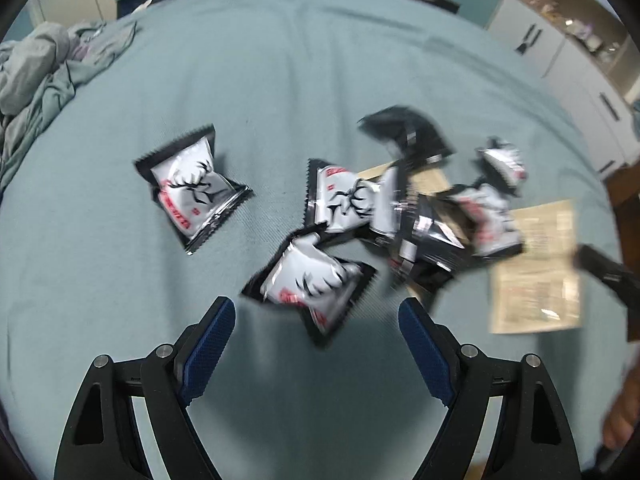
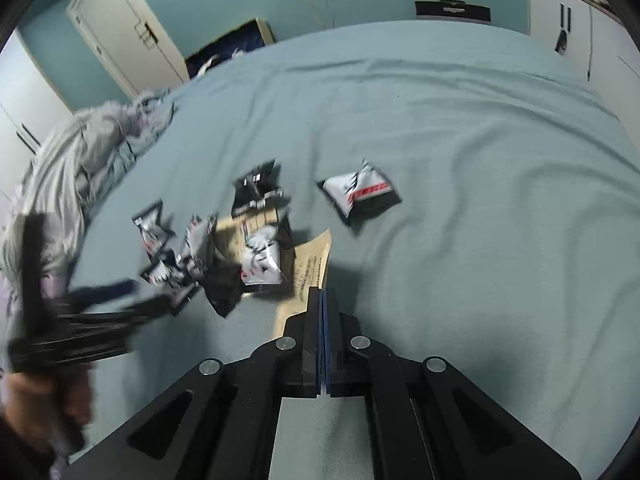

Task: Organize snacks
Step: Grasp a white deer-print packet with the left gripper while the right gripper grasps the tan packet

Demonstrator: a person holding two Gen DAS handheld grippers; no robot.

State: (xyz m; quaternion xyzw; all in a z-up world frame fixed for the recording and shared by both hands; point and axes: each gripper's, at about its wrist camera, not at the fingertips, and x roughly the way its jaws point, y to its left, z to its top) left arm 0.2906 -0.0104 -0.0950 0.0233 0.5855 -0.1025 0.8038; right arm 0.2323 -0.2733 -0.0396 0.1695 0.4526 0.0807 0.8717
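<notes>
Two grippers: your left gripper (image 1: 316,312) gapes empty above a snack packet (image 1: 310,284) at twelve o'clock; your right gripper (image 2: 323,300) is pinched together on nothing.

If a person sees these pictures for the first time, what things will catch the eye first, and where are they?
First, the black-and-white snack packets heaped on a tan paper bag in the middle of the blue-green bed sheet. One packet lies alone, left of the heap. The left gripper hangs open over the nearest packet, while the right gripper is shut and empty.
</notes>
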